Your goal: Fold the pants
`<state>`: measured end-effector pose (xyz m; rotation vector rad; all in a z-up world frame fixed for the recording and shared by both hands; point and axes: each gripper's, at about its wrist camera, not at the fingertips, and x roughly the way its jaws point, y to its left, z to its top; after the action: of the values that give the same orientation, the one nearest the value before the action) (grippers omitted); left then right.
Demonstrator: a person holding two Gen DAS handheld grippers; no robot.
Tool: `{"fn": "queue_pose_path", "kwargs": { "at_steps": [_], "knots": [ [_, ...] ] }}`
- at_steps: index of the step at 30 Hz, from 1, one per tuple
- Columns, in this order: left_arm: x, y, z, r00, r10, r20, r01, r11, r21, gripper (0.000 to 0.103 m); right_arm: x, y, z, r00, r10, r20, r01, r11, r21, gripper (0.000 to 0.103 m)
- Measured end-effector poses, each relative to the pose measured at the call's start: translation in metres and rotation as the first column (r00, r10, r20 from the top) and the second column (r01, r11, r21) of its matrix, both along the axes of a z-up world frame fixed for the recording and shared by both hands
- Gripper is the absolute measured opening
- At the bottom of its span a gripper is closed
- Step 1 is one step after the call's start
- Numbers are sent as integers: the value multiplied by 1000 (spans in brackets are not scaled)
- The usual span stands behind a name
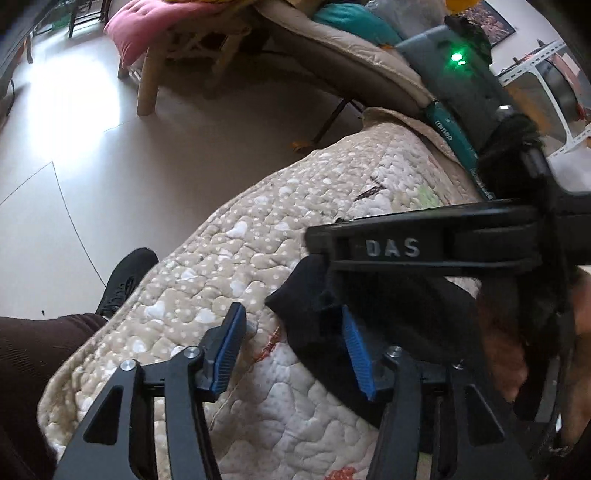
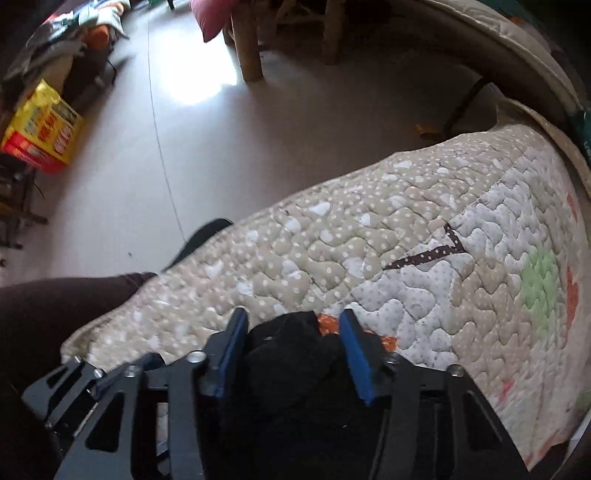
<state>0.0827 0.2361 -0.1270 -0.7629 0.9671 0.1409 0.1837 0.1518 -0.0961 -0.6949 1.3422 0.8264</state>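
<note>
Quilted bed cover [image 2: 369,236], black pants [image 2: 291,350] half-hidden between right gripper [image 2: 293,350] jaws

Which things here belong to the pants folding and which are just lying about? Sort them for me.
Belong to the job:
black pants
left gripper, open
right gripper, fabric between its fingers
quilted cover that the pants lie on

Just lying about:
yellow and red bag on the floor
pink cushion
teal cushion
black shoe

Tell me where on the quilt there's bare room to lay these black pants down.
Bare quilt stretches ahead of the right gripper, from the floor-side edge to the green patch. It is crowded near the left gripper, where the black pants bunch.
</note>
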Motion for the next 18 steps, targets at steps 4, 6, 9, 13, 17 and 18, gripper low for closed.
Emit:
{"fn": "queue_pose_path", "kwargs": {
  "at_steps": [4, 6, 9, 13, 17, 18],
  "knots": [
    [11, -5, -4, 1000, 3, 2, -3, 1000, 11, 57, 1, -4, -2, 1000, -16, 17, 16, 1000, -16, 38],
    [17, -11, 2, 998, -57, 2, 57, 998, 37, 36, 0, -6, 0, 999, -12, 37, 12, 1000, -18, 31],
    [18, -17, 14, 992, -118, 39, 117, 992, 42, 13, -6, -10, 7, 999, -20, 50, 20, 1000, 10, 24],
    [15, -16, 22, 989, -129, 72, 131, 991, -33, 12, -10, -34, 32, 997, -61, 46, 56, 994, 89, 23],
    [19, -30, 42, 978, -167, 124, 177, 981, -73, 12, -14, -65, 63, 992, -106, 69, 93, 982, 164, 23],
    [22, -38, 48, 974, -184, 135, 194, 979, -64, 12, -13, -73, 69, 990, -121, 72, 106, 978, 179, 23]
  ]
}}
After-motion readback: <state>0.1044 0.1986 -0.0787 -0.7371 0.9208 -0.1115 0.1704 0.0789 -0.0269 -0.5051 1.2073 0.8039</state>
